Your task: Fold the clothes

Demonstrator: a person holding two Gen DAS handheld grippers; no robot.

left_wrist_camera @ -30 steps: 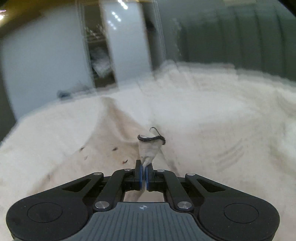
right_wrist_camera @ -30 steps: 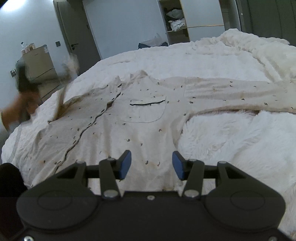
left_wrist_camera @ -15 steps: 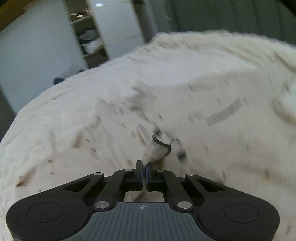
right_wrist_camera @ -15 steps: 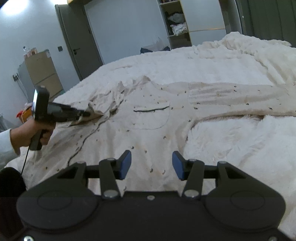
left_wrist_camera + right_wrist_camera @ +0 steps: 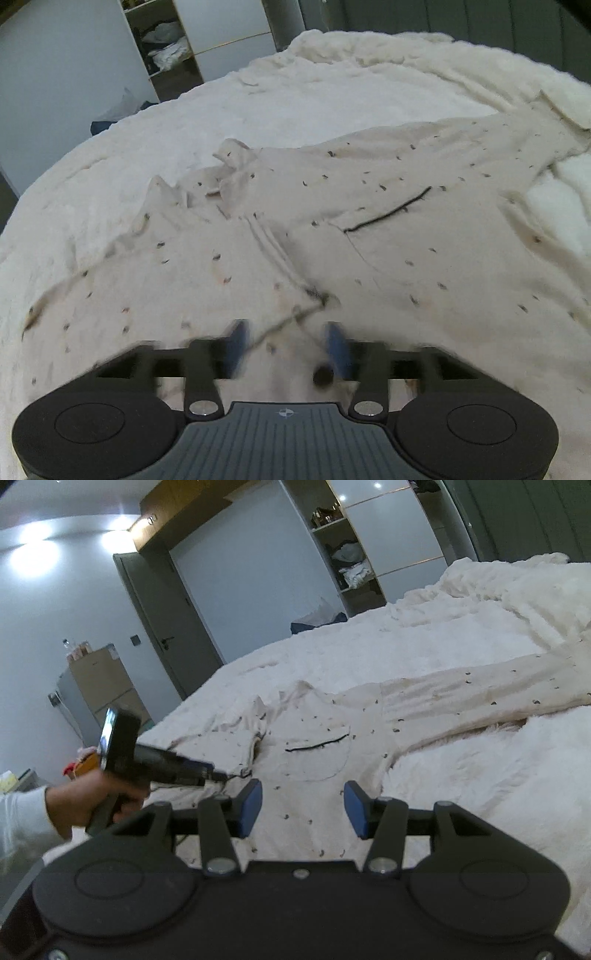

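Left wrist view: a cream shirt (image 5: 369,229) with small dark specks and a black-trimmed chest pocket (image 5: 388,214) lies spread on the fluffy white bed (image 5: 295,103). The left gripper (image 5: 288,347) is opening, blurred blue pads apart over the cloth, gripping nothing. The right gripper (image 5: 303,806) hangs spread and empty above the hem.

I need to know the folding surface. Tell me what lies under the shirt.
The shirt lies spread on a fluffy white blanket covering the bed; the blanket shows all around it. Whatever is directly beneath the shirt's body is covered.
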